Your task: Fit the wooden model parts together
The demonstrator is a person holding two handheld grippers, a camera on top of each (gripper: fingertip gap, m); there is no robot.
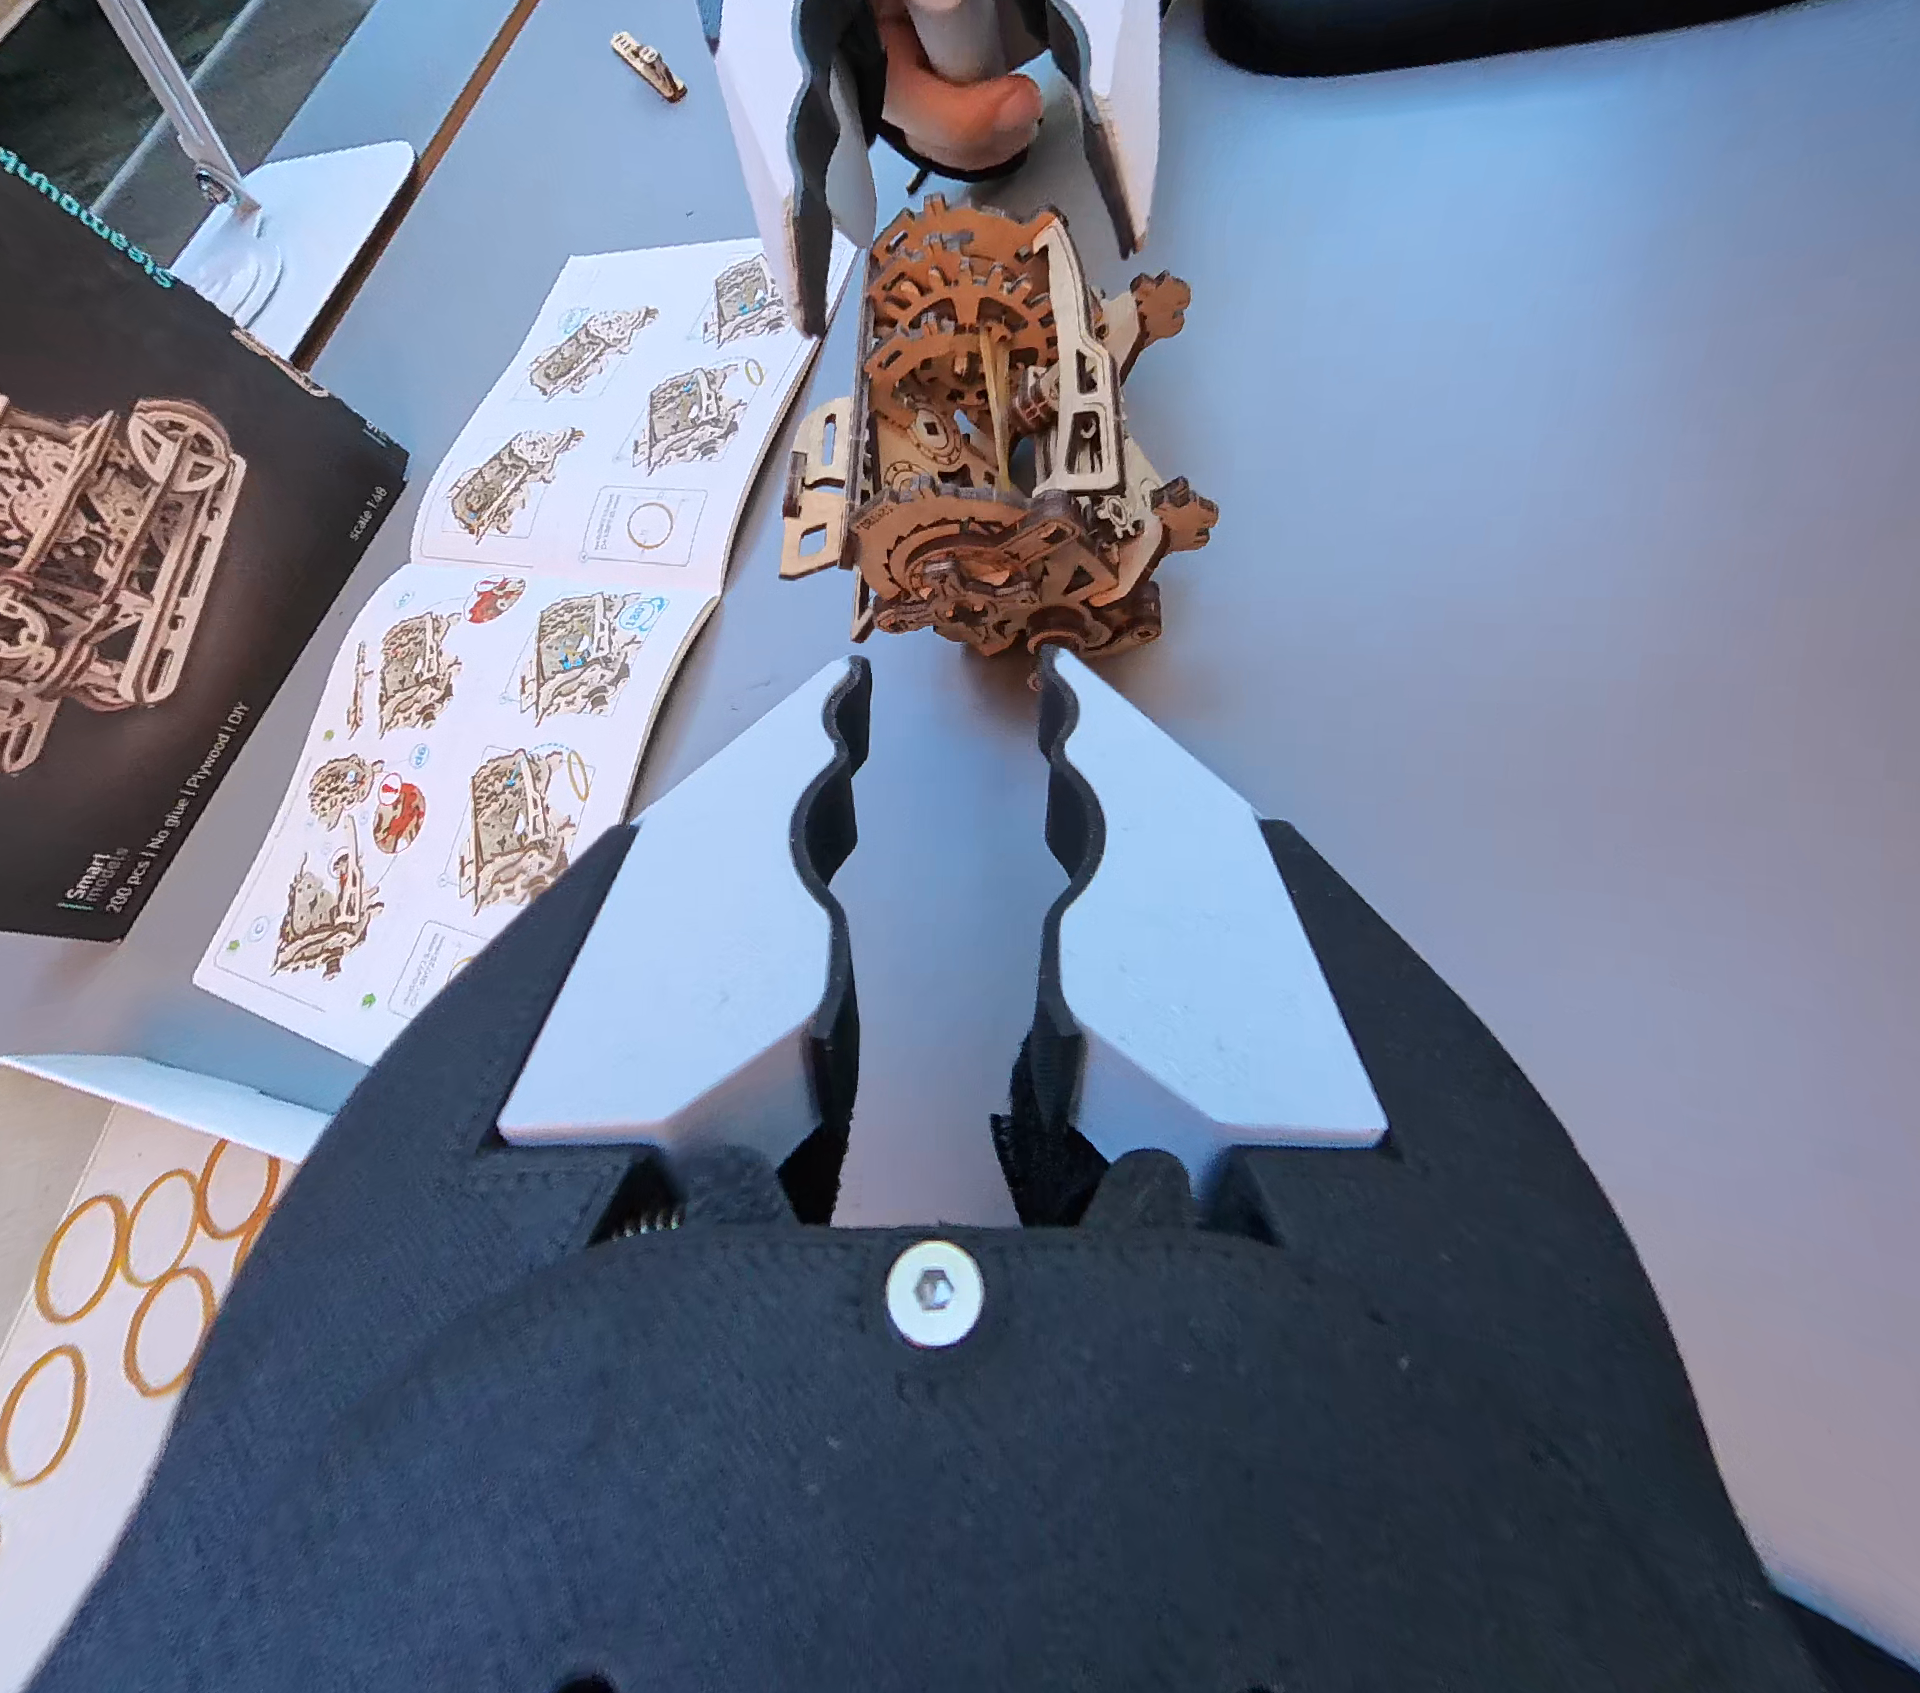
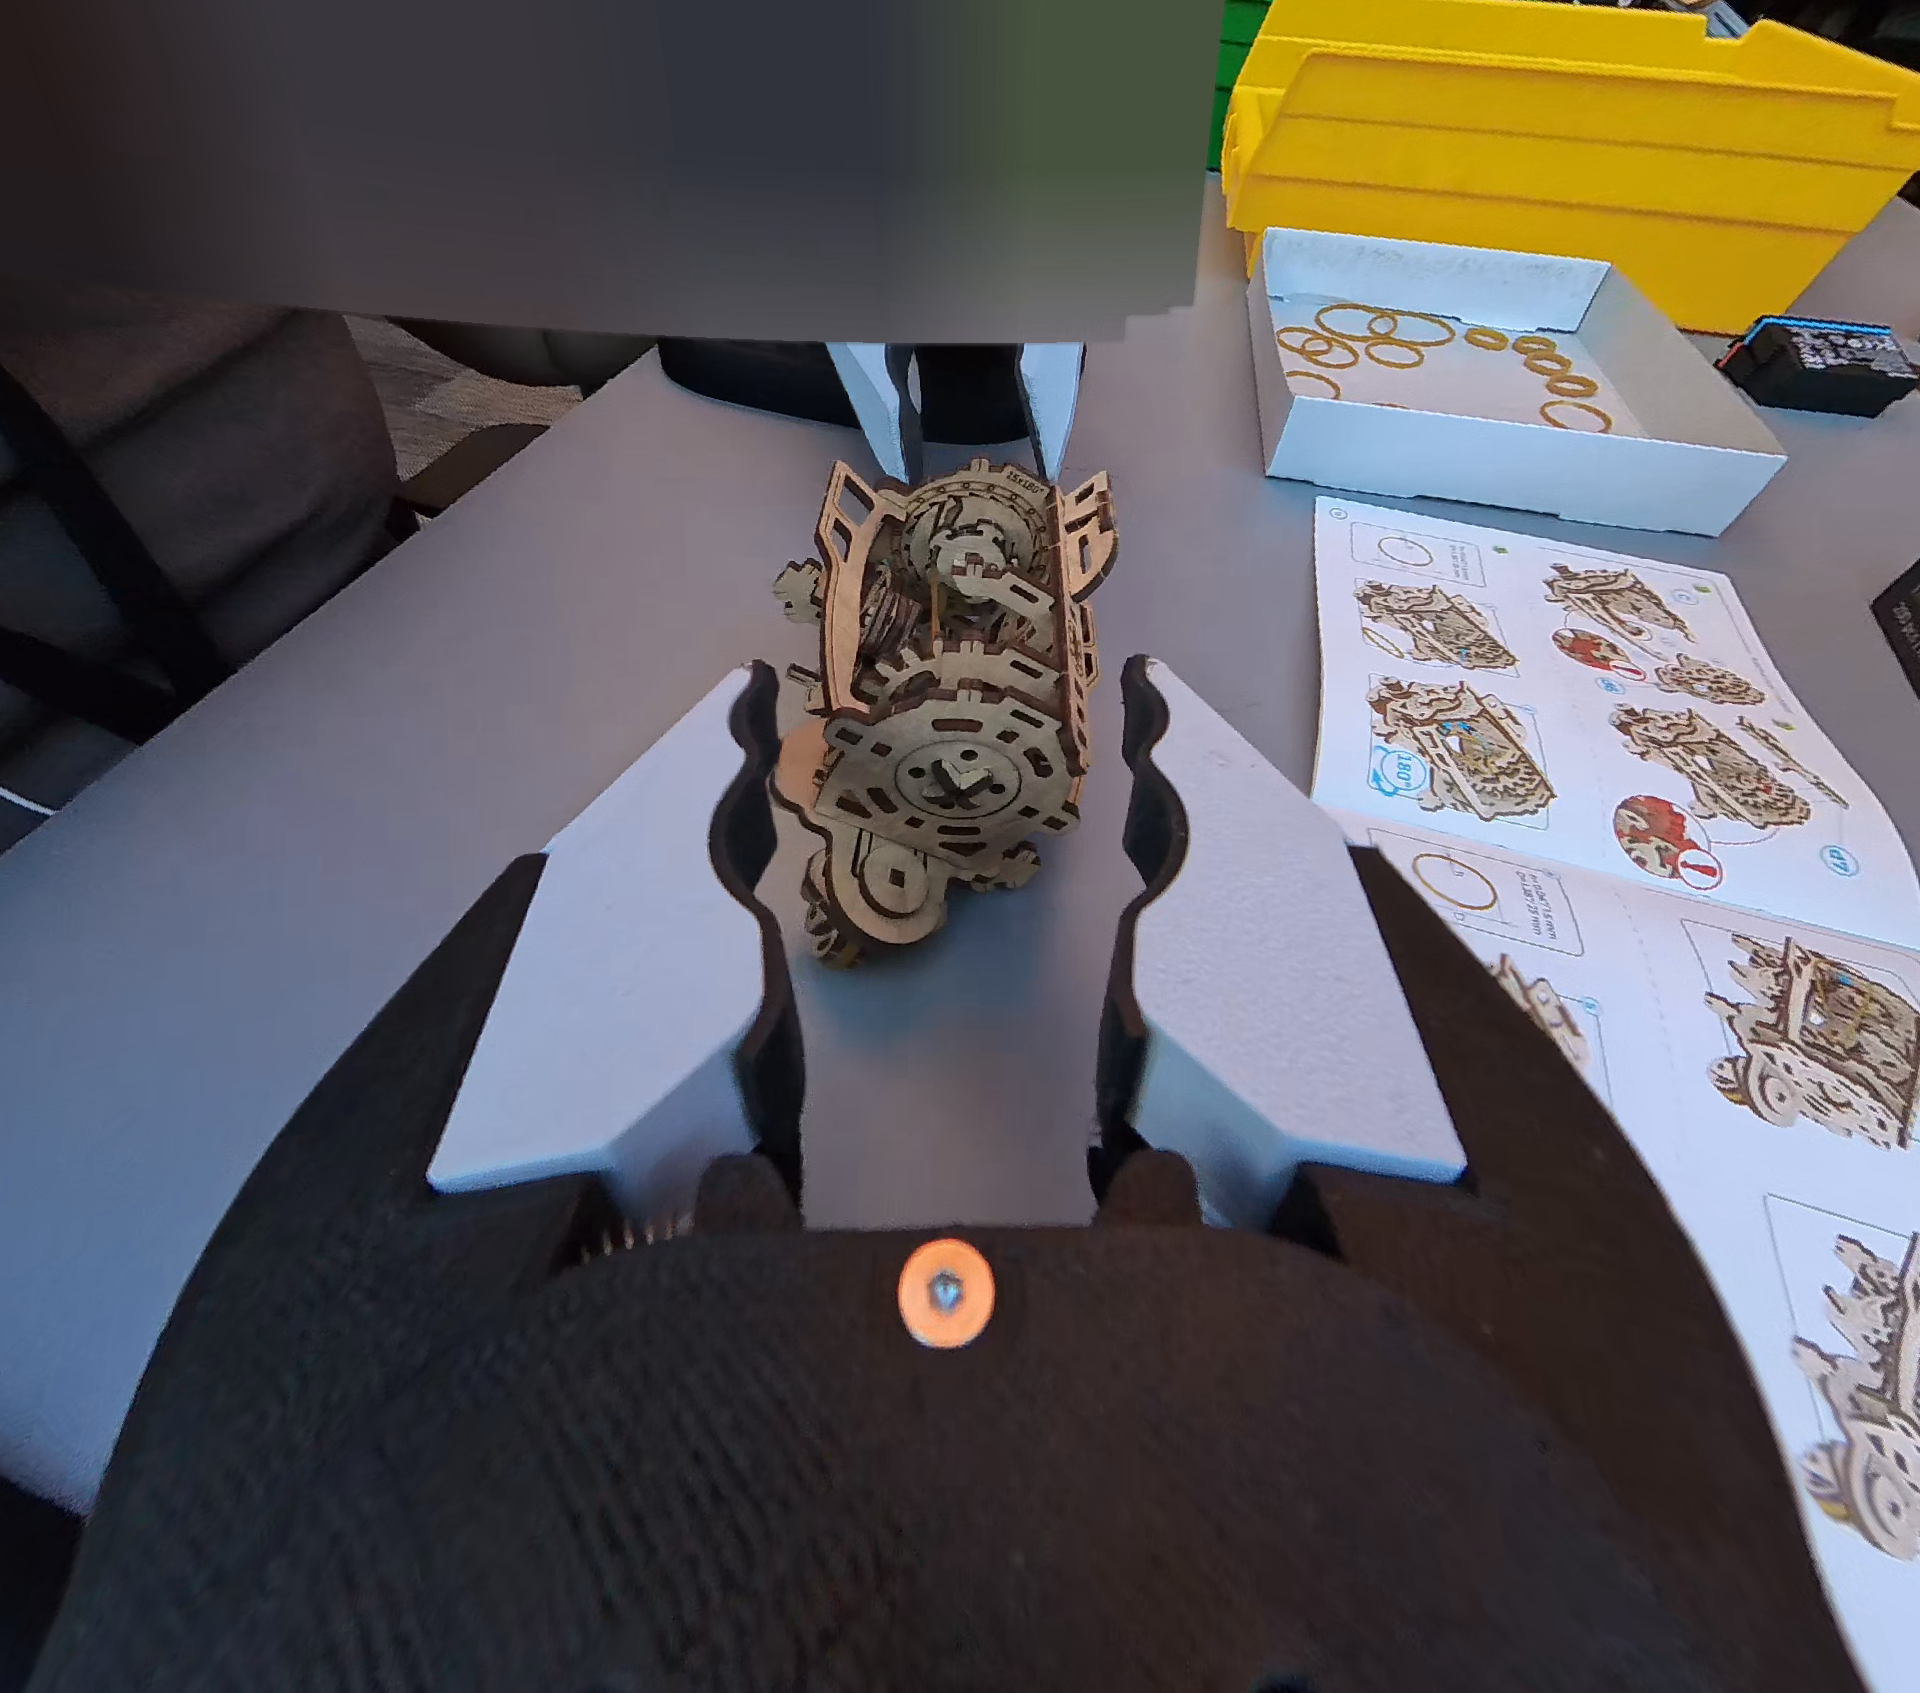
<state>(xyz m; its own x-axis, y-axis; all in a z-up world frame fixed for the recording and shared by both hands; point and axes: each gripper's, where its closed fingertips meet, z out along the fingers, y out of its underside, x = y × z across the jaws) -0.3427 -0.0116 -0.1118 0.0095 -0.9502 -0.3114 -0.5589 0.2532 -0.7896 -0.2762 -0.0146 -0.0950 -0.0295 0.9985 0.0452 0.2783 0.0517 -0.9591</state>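
The step in hand looks like taking hold of the half-built wooden gear model (image 1: 997, 438) from both ends before another part goes on — neither tool grips it yet. The model lies on the grey table (image 1: 1507, 500), directly ahead of the left gripper (image 1: 951, 677), whose fingers stand moderately apart and empty, tips just short of the model's near end. The right gripper (image 2: 940, 677) is spread wider, also empty, its fingers flanking the model's hexagonal end plate without clear contact. Next, I judge, one tool must close gently on the frame rather than the gears — while the other fetches the small loose wooden piece (image 1: 647, 65), lying well beyond the model, left.
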